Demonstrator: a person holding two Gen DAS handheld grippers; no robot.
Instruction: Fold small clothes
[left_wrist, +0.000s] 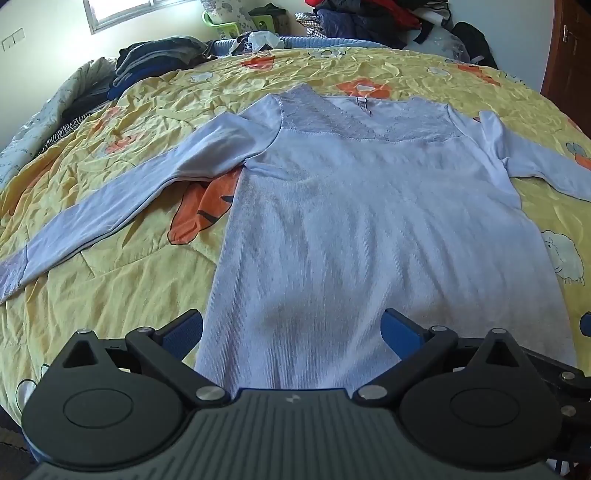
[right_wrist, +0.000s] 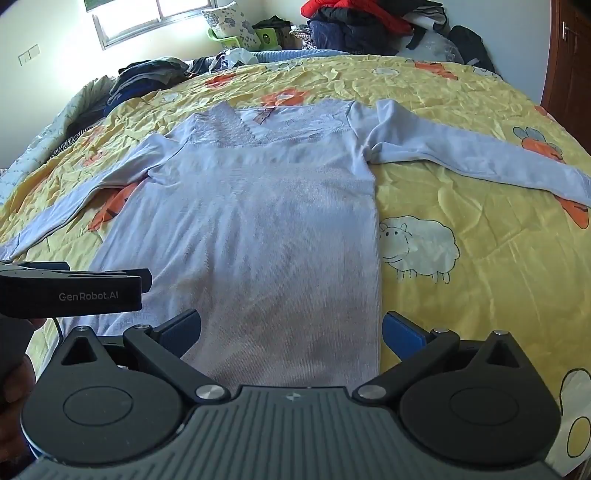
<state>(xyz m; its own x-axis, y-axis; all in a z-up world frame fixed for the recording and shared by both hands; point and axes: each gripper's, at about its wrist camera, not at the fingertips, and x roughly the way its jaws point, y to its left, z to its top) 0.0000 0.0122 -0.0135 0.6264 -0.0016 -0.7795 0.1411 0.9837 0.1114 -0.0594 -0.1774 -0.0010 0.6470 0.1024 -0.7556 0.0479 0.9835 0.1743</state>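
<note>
A pale lilac long-sleeved top (left_wrist: 369, 229) with a lace V-neck lies flat, face up, on the yellow bedspread (left_wrist: 122, 273), both sleeves spread out to the sides. It also shows in the right wrist view (right_wrist: 258, 236). My left gripper (left_wrist: 291, 332) is open and empty, its blue-padded fingers straddling the hem's left part. My right gripper (right_wrist: 291, 332) is open and empty over the hem's right part, near the top's right edge. The left gripper's body (right_wrist: 74, 291) shows at the left of the right wrist view.
The yellow bedspread (right_wrist: 480, 295) has sheep and orange prints. Folded dark clothes (left_wrist: 159, 59) sit at the far left of the bed. A heap of clothes (left_wrist: 369, 22) lies past the far edge. A wooden door (left_wrist: 569, 51) stands at the right.
</note>
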